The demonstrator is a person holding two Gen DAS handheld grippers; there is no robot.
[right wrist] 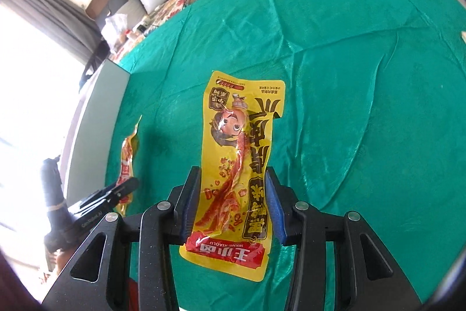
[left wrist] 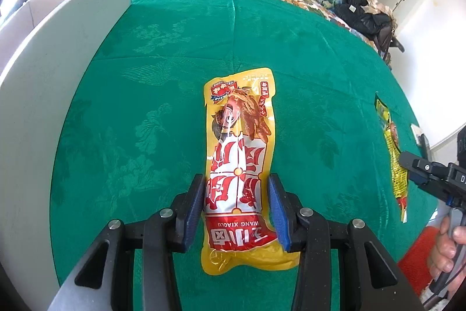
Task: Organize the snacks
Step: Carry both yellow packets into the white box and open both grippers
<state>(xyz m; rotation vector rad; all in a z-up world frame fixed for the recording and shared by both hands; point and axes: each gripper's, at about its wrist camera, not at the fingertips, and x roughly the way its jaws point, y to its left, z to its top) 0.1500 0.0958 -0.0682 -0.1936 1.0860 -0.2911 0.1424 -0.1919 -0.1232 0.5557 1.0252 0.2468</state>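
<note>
Left gripper (left wrist: 236,209), right gripper (right wrist: 233,203) each clamp glossy crinkled snack packet (left wrist: 240,165).

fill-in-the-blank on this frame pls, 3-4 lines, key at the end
1. Each gripper, left gripper and right gripper, holds a ____ snack packet.
2. The cloth under both packets is ____.
3. The left packet carries a white panel with ____ characters.
4. The right packet shows a cartoon ____.

Missing words: yellow; green; red; face
</note>
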